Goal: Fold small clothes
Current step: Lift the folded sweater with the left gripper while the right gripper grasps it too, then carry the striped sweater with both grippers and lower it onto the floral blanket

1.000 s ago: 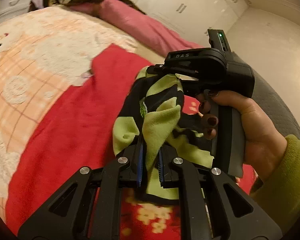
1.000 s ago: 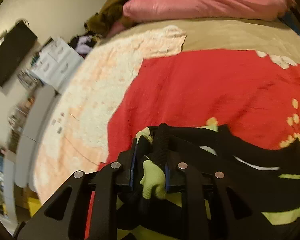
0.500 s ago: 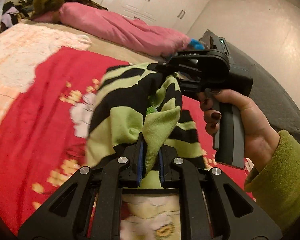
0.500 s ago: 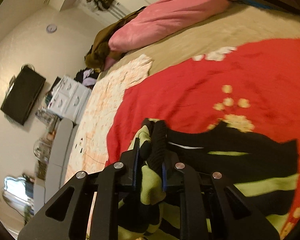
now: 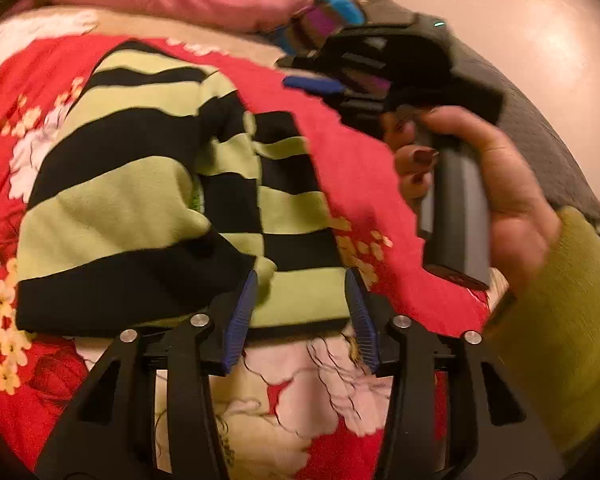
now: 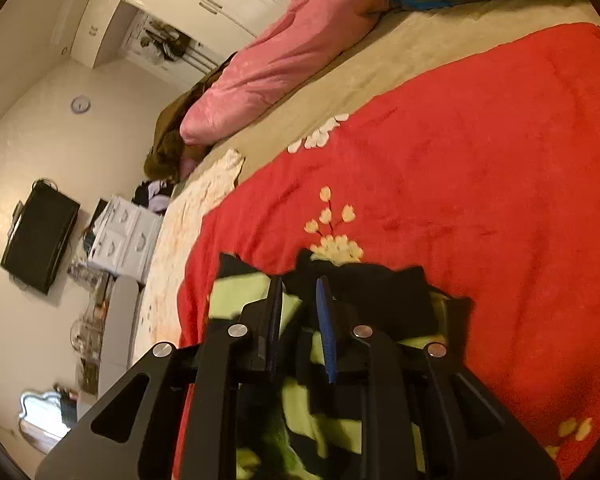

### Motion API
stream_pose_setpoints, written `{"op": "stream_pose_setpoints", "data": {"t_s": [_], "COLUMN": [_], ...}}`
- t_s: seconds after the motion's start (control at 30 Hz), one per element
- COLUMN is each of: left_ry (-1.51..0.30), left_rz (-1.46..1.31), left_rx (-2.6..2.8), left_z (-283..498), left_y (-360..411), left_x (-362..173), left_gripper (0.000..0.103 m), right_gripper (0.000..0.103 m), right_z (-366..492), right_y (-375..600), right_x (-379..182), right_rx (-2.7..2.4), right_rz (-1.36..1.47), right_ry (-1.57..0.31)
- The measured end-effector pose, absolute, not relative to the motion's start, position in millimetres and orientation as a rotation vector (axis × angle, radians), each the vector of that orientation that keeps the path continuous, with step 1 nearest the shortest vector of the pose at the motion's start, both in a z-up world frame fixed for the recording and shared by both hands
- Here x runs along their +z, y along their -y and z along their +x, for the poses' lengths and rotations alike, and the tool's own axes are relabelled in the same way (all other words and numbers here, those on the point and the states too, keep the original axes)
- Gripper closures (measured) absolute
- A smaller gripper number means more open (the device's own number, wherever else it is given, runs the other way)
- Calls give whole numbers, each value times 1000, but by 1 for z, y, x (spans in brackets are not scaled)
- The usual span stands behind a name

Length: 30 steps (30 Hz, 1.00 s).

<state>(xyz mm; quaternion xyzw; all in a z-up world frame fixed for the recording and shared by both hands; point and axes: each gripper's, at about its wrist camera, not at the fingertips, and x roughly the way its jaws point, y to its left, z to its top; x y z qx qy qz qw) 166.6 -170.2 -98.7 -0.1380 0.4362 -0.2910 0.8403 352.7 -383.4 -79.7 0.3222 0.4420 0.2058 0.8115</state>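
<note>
Striped garment: a lime-green and black knit top (image 5: 140, 200) lies folded over on the red floral blanket (image 5: 360, 168) of the bed, not lifted.
Long axis: its stripes run left to right; the body stretches from near edge to far.
Left tool: the left tool (image 5: 300, 300) has its blue-padded fingers (image 5: 240, 312) spread wide, straddling the garment's near hem and gripping nothing.
Right tool: the right tool (image 6: 300, 312) is parted a little, directly over the cloth's far-right part, holding nothing that I can make out.
Nearer tool: judging by position, the left sits closest to the near hem for another fold.
Background: a pink pillow (image 6: 284, 60) lies at the far end of the bed.
</note>
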Motion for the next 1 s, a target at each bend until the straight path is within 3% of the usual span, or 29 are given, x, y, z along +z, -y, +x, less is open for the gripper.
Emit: {"op": "stream_pose_setpoints", "data": {"t_s": [0.03,0.07,0.17,0.23,0.33,0.47,0.57,0.8,0.93,1.0], "left_ry": [-894,-861,-778,-727,-737,-770,-773,-813,-815,-807], "left_rz": [-285,-274,-251,-202,-160,-211,-217,-125,-128,-137], "left_rx": [-616,-603,-528,-423,-316,-285,-319,-351,-358,-361], "left_z": [162,159,151,153,160,175,184,180,180,178], "left_y": [166,160,141,123,105,85,80,106,107,104], "left_x": [-93,-87,-69,-64,-78,-96,-99,-119,-121,-119], "left_gripper": [64,62,50,45,44,44,36,32,30,30], "right_gripper": [82,69,55,49,44,28,25,27,68,75], "right_z": [350,348,345,347,353,364,368,369,367,362], "right_y": [384,384,376,372,360,340,328,304,290,286], "right_x": [-81,-82,-90,-96,-101,-106,-108,-107,-110,-104], "right_rx": [446,451,456,448,440,415,379,333,367,365], "right_rz": [682,680,687,702,719,705,656,536,483,449], "right_ry": [-952,-966,-1010,-1032,-1056,-1095,-1114,-1113,-1120,-1082]}}
